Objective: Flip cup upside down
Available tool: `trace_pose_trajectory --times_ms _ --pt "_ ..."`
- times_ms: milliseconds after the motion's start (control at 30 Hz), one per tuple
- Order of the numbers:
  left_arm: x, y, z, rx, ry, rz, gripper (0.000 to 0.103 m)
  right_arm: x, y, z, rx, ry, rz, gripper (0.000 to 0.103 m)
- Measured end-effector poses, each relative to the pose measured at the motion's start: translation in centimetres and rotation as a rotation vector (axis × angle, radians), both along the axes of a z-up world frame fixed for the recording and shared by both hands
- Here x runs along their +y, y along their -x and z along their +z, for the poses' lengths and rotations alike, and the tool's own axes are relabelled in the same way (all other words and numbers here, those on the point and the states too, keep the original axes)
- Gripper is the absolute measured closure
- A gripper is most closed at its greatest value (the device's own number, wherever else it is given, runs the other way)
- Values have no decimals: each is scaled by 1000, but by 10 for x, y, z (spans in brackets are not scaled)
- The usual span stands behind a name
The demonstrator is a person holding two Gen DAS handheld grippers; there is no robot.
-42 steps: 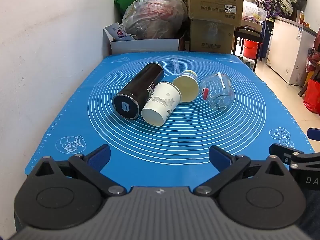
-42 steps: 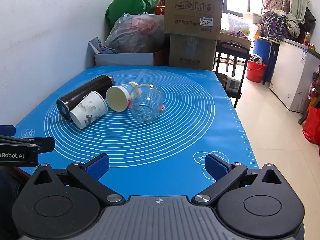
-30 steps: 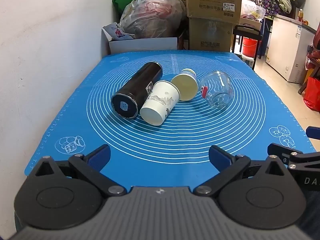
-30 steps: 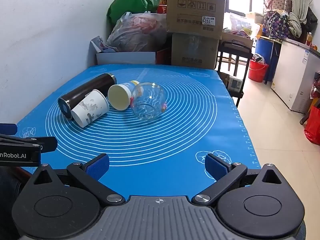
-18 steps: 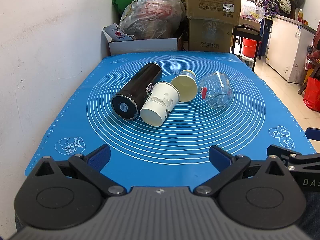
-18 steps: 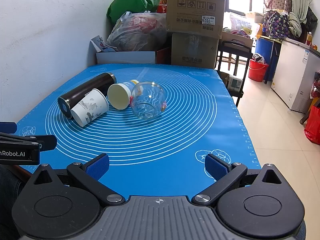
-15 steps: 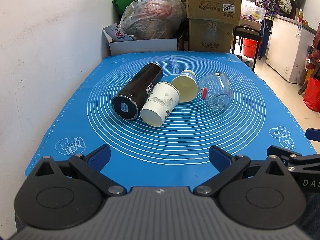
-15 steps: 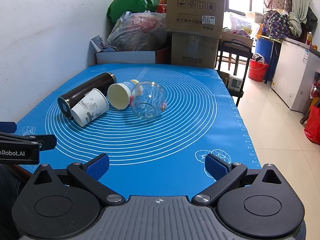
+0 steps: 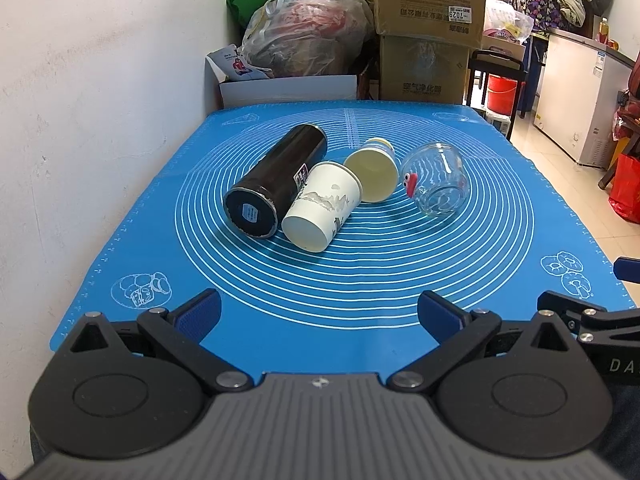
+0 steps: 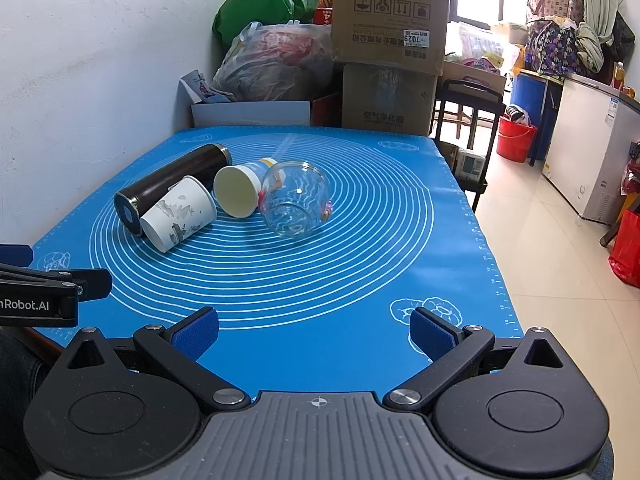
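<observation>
Four vessels lie on their sides in a row on the blue mat (image 9: 360, 292): a black flask (image 9: 276, 184), a white paper cup (image 9: 322, 210), a cream paper cup (image 9: 374, 176) and a clear glass cup (image 9: 438, 184). They also show in the right wrist view: the flask (image 10: 172, 186), the white cup (image 10: 180, 212), the cream cup (image 10: 238, 190) and the glass cup (image 10: 294, 204). My left gripper (image 9: 320, 314) is open and empty near the mat's front edge. My right gripper (image 10: 314, 334) is open and empty, beside it on the right.
A white wall (image 9: 80, 100) runs along the left of the table. Bags (image 9: 304, 36) and cardboard boxes (image 9: 428, 28) are stacked behind the far edge. The table's right edge drops to a tiled floor (image 10: 560, 240), with a white chest freezer (image 10: 592, 136) beyond.
Both grippers have drifted only slightly; the cups and flask have not moved. Both grippers stay open.
</observation>
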State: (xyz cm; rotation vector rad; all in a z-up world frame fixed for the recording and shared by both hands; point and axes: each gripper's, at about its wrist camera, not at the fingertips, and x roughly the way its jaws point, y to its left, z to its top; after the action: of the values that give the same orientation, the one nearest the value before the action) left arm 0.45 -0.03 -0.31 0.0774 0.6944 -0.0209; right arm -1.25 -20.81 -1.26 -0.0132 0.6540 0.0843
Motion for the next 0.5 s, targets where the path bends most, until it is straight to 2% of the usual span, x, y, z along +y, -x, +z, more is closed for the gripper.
trace_pose_trajectory --times_ms 500 --pt "0 0 0 0 -1 -1 0 -1 0 -3 4 -1 3 0"
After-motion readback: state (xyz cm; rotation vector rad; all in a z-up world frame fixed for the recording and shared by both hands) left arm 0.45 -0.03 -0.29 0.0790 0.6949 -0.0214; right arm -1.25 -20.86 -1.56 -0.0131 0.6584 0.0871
